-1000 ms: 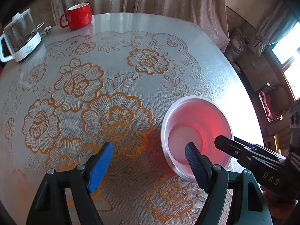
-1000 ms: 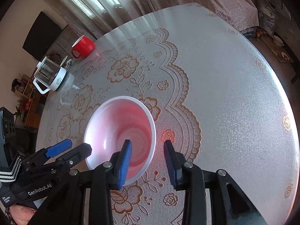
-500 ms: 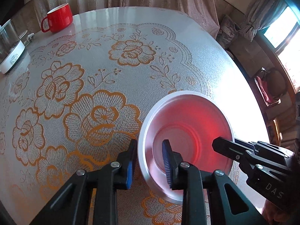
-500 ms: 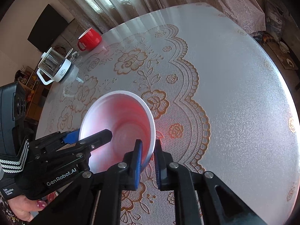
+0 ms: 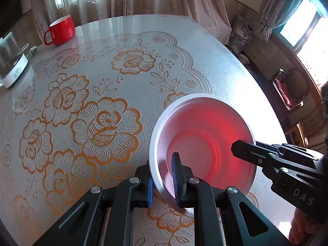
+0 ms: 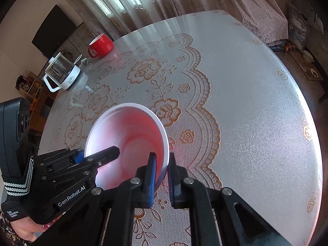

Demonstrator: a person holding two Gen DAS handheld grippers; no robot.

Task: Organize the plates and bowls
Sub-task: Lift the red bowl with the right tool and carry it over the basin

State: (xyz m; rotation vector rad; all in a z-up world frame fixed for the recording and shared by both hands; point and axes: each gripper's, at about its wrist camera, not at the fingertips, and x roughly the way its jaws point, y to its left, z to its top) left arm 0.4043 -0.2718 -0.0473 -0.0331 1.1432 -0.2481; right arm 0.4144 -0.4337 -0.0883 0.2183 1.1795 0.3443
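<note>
Bright window glare, fisheye-warped edges

both claws are closed on the rim of the same bowl point(image 5: 205, 135), from opposite sides. the left claw point(image 5: 163, 181) pinches the near wall, one blue-padded finger inside the bowl and the other outside it. the right claw point(image 6: 161, 176) grips the opposite wall the same way, one finger inside and one outside. in the left wrist view the right claw point(image 5: 244, 151) reaches in from the right, its tip over the rim. in the right wrist view the left claw point(image 6: 96, 155) enters from the left, and the person's left hand point(image 6: 22, 228) shows beneath its body, with painted nails.
</note>
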